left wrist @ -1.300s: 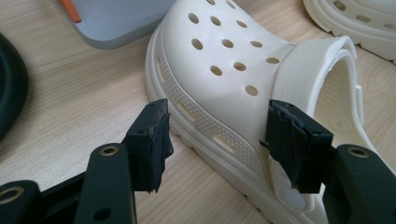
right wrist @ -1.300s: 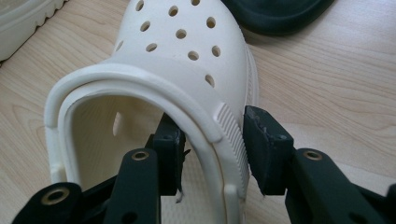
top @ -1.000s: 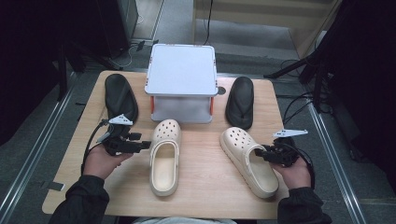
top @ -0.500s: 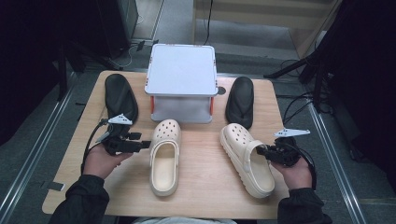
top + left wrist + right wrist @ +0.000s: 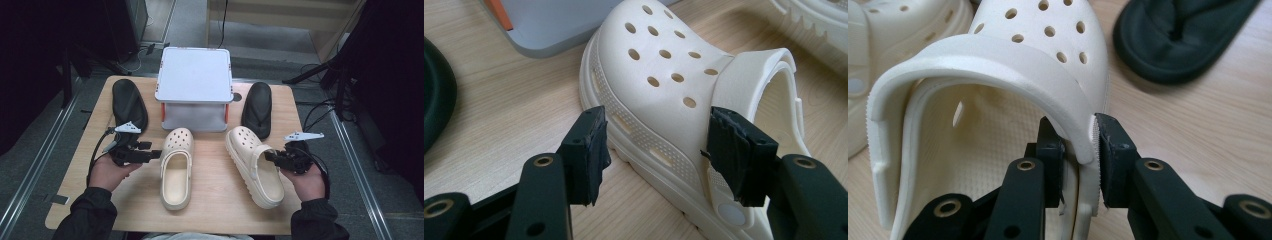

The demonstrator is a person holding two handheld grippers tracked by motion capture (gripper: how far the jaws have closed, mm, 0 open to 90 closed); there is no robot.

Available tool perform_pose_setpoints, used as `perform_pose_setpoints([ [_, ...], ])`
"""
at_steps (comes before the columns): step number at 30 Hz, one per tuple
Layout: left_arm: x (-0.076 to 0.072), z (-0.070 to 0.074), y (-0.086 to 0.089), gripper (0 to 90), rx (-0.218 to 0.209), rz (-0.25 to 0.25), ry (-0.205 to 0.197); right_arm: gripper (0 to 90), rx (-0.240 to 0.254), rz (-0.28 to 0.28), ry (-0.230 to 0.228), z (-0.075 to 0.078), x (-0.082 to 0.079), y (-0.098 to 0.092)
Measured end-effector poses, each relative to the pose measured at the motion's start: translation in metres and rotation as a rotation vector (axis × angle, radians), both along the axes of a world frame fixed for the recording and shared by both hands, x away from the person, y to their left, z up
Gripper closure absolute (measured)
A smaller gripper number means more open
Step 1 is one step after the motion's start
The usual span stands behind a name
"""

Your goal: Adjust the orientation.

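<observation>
- Since the earlier frames, the right gripper [image 5: 272, 156] has closed its jaws on the right clog [image 5: 252, 165] and tipped it: the shoe lay flatter before and now leans with its outer side raised.
- Its two pads pinch the clog's side wall and strap end between them, as the right gripper view [image 5: 1080, 150] shows; the inner pad is partly hidden inside the shoe.
- That clog [image 5: 998, 90] sits at the table's right front, toe pointing to the box [image 5: 194, 87]; its heel is cut off at the bottom of the right gripper view.
- A black sandal [image 5: 257, 109] lies beyond it, right of the box, partly cropped in the right gripper view [image 5: 1178, 35].
- The left gripper [image 5: 152, 155] has stayed put, jaws spread, with the left clog [image 5: 176, 167] just beside its tips.
- In the left gripper view [image 5: 654, 145] the pads straddle that clog's [image 5: 664, 85] side without pressing it; the far pad hides part of the strap.
- A second black sandal [image 5: 129, 104] lies left of the box, a dark edge in the left gripper view [image 5: 436, 90].
- Both rest on the wooden table [image 5: 215, 210].
</observation>
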State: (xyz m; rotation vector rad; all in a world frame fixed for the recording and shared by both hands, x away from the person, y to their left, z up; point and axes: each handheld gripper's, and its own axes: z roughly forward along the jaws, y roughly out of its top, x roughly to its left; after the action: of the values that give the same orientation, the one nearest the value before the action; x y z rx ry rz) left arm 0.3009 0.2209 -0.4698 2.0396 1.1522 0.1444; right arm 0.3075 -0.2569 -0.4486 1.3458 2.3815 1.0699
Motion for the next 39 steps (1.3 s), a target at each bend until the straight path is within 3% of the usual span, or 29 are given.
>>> perform_pose_setpoints([
  [16,0.000,0.000,0.000,41.4,-0.008,0.009,0.004,75.7,0.011,0.058,-0.005,0.015,0.019,0.049],
  [19,0.000,0.000,0.001,45.4,-0.018,-0.004,-0.006,75.7,0.000,0.061,0.000,0.016,0.022,0.060],
  [25,0.002,-0.001,0.004,56.4,-0.056,-0.006,0.041,75.7,-0.045,0.073,0.009,0.008,0.028,0.079],
  [30,0.003,0.000,0.004,73.2,-0.056,-0.026,0.051,75.7,-0.089,0.074,0.010,0.002,0.030,0.089],
  [39,0.008,-0.004,0.004,80.7,-0.050,-0.042,0.062,75.6,-0.137,0.065,0.032,-0.009,0.027,0.098],
])
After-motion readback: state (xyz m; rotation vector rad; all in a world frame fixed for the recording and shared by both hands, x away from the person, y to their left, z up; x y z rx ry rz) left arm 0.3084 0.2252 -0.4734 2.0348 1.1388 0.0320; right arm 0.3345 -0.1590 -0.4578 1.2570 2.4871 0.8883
